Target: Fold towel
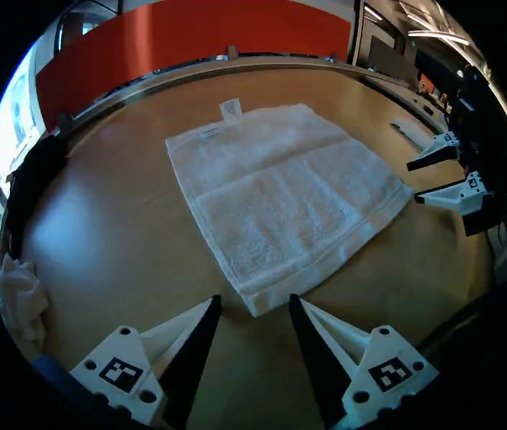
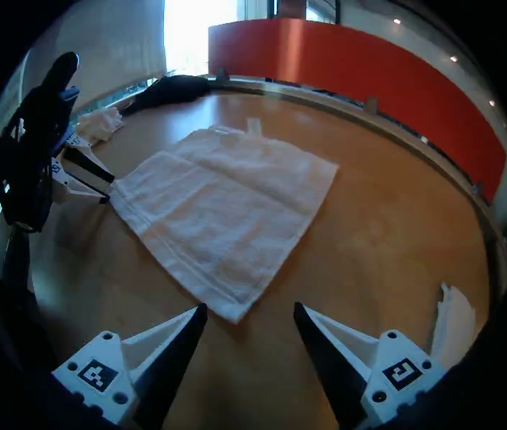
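Note:
A white towel (image 1: 282,193) lies flat and spread out on the wooden table (image 1: 110,229), with a small tag at its far edge. In the left gripper view my left gripper (image 1: 253,304) is open just short of the towel's near corner. The right gripper (image 1: 412,183) is visible farther off at the right corner, open. In the right gripper view the same towel (image 2: 221,204) lies ahead, and my right gripper (image 2: 250,312) stands open right at its near corner. The left gripper (image 2: 107,188) sits open at the towel's left corner, held by a dark-gloved hand.
A crumpled white cloth (image 1: 21,297) lies at the table's left edge, seen as well as a white cloth (image 2: 99,123) in the right gripper view. A dark bundle (image 2: 171,89) rests near the window. Another white cloth (image 2: 454,322) lies at right. An orange wall panel (image 1: 196,36) backs the table.

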